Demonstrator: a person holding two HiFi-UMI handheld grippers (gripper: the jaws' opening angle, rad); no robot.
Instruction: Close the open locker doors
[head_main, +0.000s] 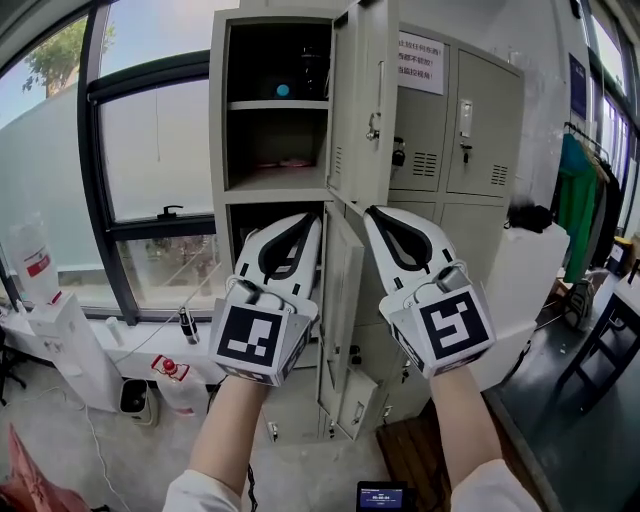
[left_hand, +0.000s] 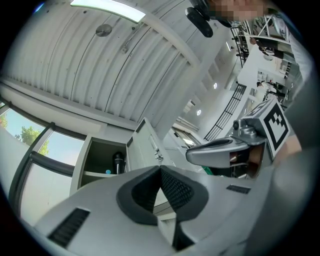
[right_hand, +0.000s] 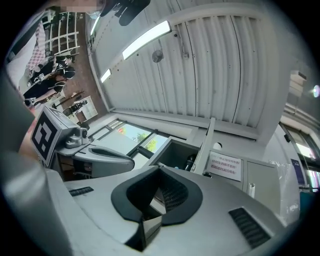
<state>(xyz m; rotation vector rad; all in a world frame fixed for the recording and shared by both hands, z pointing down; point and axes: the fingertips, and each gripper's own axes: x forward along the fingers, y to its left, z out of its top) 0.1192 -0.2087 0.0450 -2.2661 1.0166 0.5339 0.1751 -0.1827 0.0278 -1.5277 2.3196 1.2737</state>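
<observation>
Left tongs and right tongs are both sitting clenched, empty, and pointing up at the locker. Upper locker door is hanging open at 12 o'clock. Lower locker door is standing ajar between the tongs.

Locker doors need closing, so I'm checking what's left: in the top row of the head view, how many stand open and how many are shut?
Open door: 1
Shut doors: 2
Total: 3
</observation>
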